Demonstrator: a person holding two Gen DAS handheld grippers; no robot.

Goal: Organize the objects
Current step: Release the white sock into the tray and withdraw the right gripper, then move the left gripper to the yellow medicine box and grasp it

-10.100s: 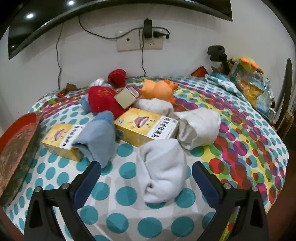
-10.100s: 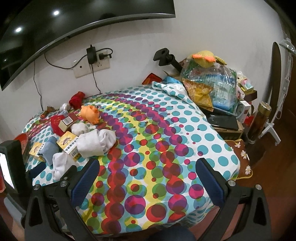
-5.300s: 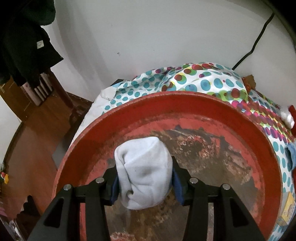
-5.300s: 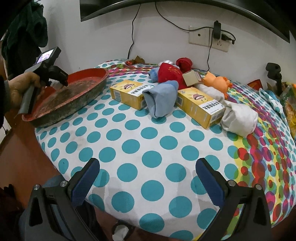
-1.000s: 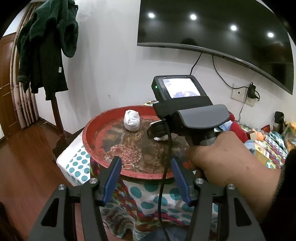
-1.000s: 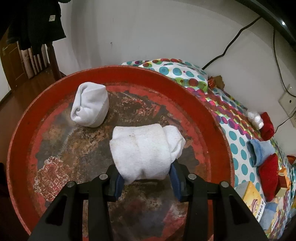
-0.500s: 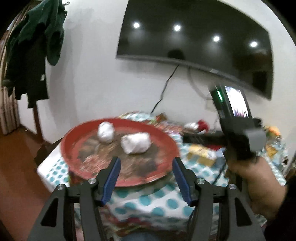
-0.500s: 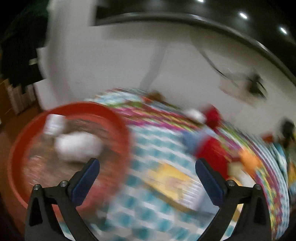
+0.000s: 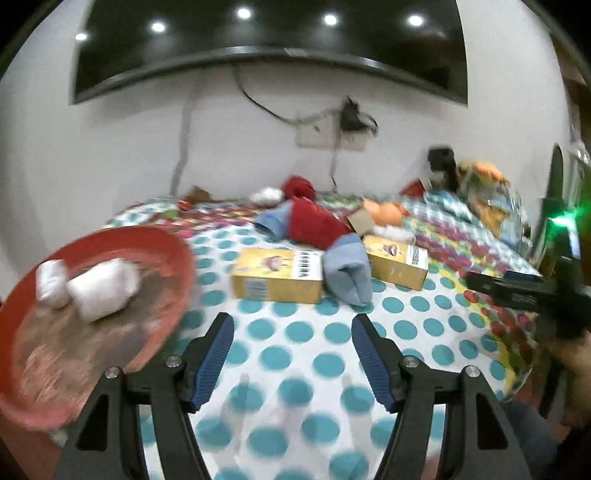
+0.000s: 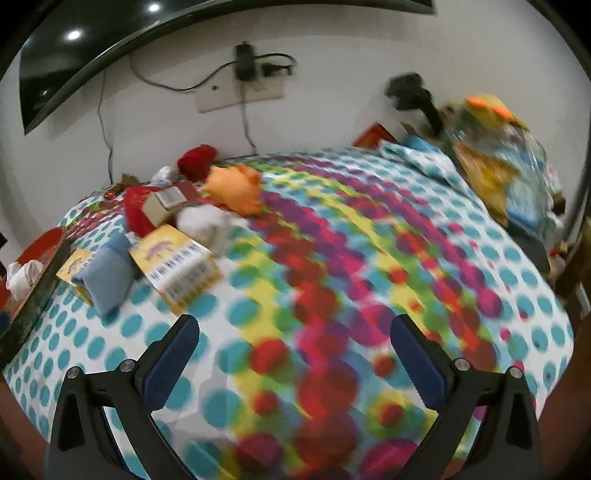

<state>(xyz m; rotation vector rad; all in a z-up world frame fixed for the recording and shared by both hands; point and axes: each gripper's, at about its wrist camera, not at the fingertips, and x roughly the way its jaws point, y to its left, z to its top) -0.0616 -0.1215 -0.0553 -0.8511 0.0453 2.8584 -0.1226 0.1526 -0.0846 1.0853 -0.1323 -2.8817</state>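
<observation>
Two white sock rolls [image 9: 99, 286] lie in the red tray [image 9: 162, 243] at the table's left edge; the tray also shows in the right wrist view [image 10: 40, 243]. A blue sock roll [image 9: 347, 273] lies between two yellow boxes [image 9: 277, 275]. A red sock [image 9: 314, 221], a white sock roll [image 10: 203, 221] and an orange toy [image 10: 234, 190] lie further back. My left gripper [image 9: 291, 350] is open and empty above the dotted cloth. My right gripper [image 10: 295, 354] is open and empty over the table's middle.
The round table has a spotted cloth [image 10: 369, 258]. A pile of bags [image 10: 491, 155] stands at the far right. A wall socket with cables [image 10: 243, 85] and a wall-mounted screen [image 9: 258, 33] are behind. The other hand-held gripper [image 9: 535, 288] shows at the right of the left wrist view.
My right gripper has let go of the second white sock roll in the tray, opened and swung right over the table. My left gripper has turned right towards the boxes.
</observation>
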